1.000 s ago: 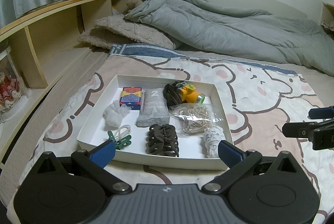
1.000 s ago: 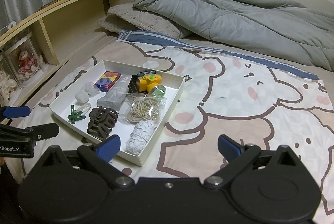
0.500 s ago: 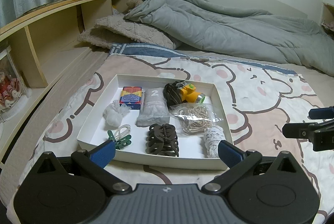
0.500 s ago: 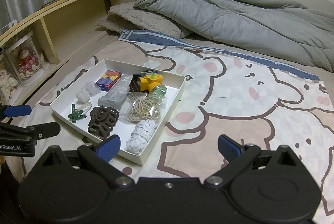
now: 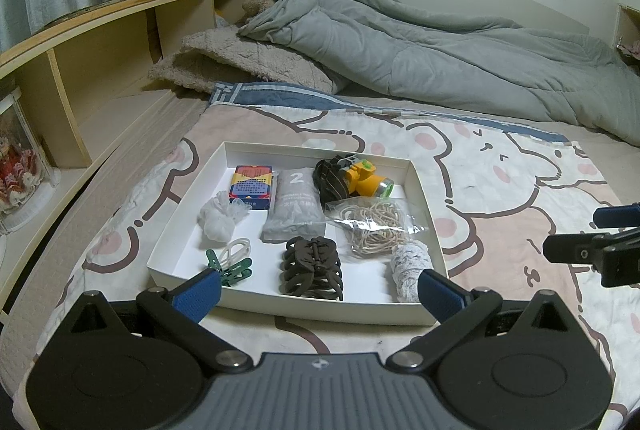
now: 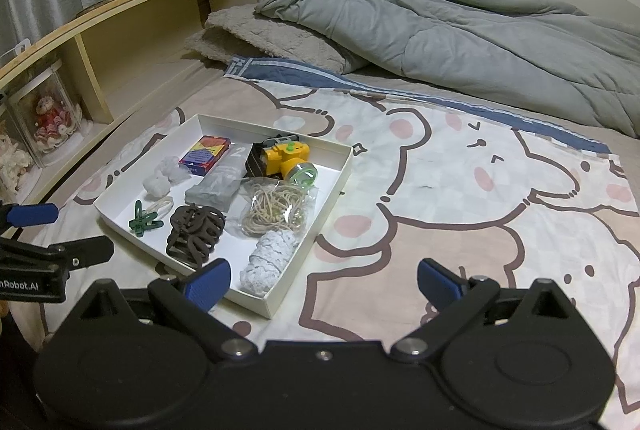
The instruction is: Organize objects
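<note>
My left gripper (image 5: 320, 290) and right gripper (image 6: 324, 280) both hang with jaws spread wide and empty, the left just short of the near rim of the shallow white cardboard tray (image 5: 316, 310) of small items. Bare cartoon-bear bedsheet (image 6: 460, 189) lies open to the tray's right. Beyond are a rumpled grey quilt (image 5: 440, 57) and, along the left, a light wooden shelf (image 5: 100, 29).

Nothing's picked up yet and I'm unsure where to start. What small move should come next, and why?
Probably ease the left hand-held gripper forward and down toward the brown hair claw. Its jaws are open and empty, and the claw lies nearest, just inside the near wall of the white tray.
</note>
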Tool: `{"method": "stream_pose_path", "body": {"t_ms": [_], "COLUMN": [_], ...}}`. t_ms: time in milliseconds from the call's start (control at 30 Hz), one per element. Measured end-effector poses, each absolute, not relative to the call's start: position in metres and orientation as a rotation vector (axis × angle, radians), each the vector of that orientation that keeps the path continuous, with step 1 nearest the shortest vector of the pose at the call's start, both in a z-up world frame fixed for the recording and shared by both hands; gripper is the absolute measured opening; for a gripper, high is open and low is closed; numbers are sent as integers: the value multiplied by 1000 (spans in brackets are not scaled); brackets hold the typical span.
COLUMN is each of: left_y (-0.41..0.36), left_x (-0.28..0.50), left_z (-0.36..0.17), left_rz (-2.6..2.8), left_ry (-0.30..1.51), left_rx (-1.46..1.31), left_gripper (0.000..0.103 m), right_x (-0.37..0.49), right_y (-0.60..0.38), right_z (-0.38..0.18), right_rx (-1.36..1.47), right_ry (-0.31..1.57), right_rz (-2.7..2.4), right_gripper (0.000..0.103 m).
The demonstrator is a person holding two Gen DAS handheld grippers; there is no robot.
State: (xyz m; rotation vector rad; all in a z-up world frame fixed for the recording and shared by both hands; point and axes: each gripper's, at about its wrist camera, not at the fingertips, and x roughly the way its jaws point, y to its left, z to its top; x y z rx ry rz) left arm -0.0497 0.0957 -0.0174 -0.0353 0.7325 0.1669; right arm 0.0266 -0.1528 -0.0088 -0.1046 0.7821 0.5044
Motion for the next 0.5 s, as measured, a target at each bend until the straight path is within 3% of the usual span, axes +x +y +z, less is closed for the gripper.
{"method": "stream_pose_path", "body": {"t_ms": [500], "left_y": [95], "left_x": [-50], "left_z": [-19], "left_rz": [163], "left_ry": [733], "left_rx": [-34], "left_gripper": [103], "right_x": [27], "right_y": [-153], "right_z": [-8], "right_rx": [-106], "right_ry": [782], "right_rz": [504], "right_gripper": [101]}}
